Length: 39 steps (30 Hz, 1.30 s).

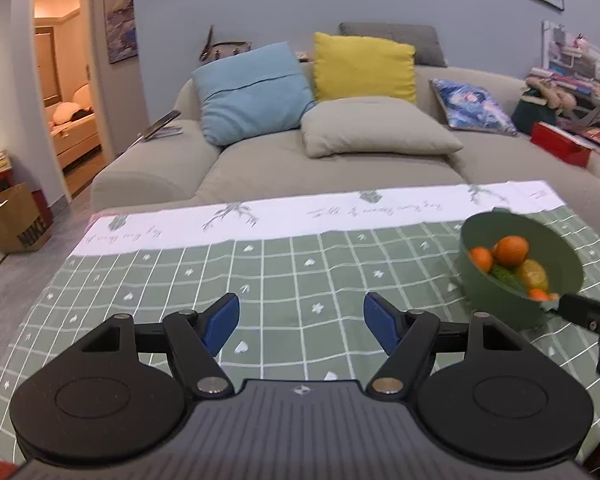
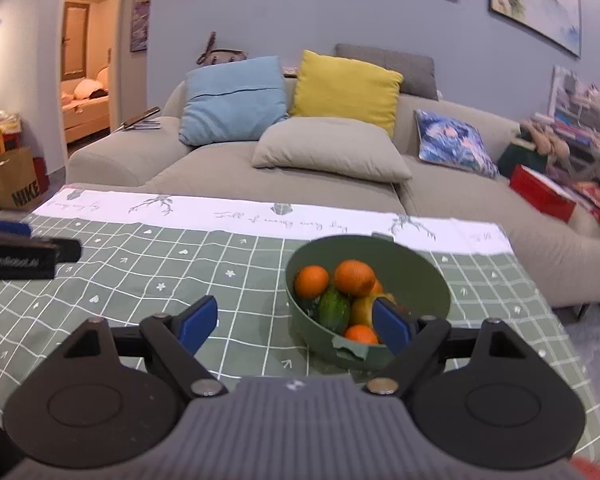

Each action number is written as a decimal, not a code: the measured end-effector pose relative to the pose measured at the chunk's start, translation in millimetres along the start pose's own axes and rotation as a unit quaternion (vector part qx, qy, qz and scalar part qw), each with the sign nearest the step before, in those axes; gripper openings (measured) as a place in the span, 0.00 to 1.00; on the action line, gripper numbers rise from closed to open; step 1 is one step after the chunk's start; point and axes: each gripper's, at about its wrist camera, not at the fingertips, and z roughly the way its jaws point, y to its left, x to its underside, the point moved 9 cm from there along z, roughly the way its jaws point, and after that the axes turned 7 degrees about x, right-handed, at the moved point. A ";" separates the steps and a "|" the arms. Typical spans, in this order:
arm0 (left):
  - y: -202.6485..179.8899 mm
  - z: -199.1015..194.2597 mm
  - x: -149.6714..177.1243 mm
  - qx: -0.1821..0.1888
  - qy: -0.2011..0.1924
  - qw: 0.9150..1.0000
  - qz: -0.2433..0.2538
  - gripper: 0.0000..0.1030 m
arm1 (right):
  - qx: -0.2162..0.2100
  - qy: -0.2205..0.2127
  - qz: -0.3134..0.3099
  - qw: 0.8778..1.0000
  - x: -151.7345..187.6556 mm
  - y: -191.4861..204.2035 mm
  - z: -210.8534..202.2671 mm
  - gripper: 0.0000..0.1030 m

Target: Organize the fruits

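On the green checked tablecloth [image 1: 284, 264], toward its left and middle part, the left gripper [image 1: 300, 322] hangs above bare cloth with its two blue-padded fingers [image 1: 222, 322] spread wide and nothing between them. Its fingers point toward the beige sofa [image 1: 260, 168] beyond the far white border of the cloth.

Further right, near the table's right side and close to that white border, stands the green bowl [image 2: 439, 284]. It sits upright with its mouth facing up, and a small lip or handle tab shows on the near rim. Inside lies a heap of fruit: one orange [image 2: 311, 281] at the left, a second orange [image 2: 354, 277] on top toward the back, a dark green cucumber-like fruit [image 2: 333, 311] whose long axis runs from the near side up toward the back of the bowl, a yellow fruit [image 2: 361, 312] just beside it, and a small orange fruit [image 2: 361, 334] against the near wall.

Rightmost is the right gripper [image 2: 296, 322], hanging low at the near side of the bowl, its fingers parted wide and holding nothing. Its left finger is over the cloth just left of the bowl, while its right finger [image 2: 389, 326] overlaps the bowl's near rim in the right wrist view; whether it touches the rim cannot be told.
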 end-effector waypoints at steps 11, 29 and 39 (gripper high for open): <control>0.4 15.6 39.0 -0.017 0.048 0.999 0.013 0.82 | -0.011 0.040 0.009 0.999 31.3 0.7 25.6 0.79; 4.8 11.6 36.2 -0.014 0.044 0.999 0.002 0.82 | -0.022 0.017 -0.013 1.000 26.6 10.9 17.6 0.83; 4.0 11.7 36.4 -0.014 0.044 0.999 0.003 0.82 | -0.029 0.015 -0.013 0.999 26.5 12.5 16.7 0.83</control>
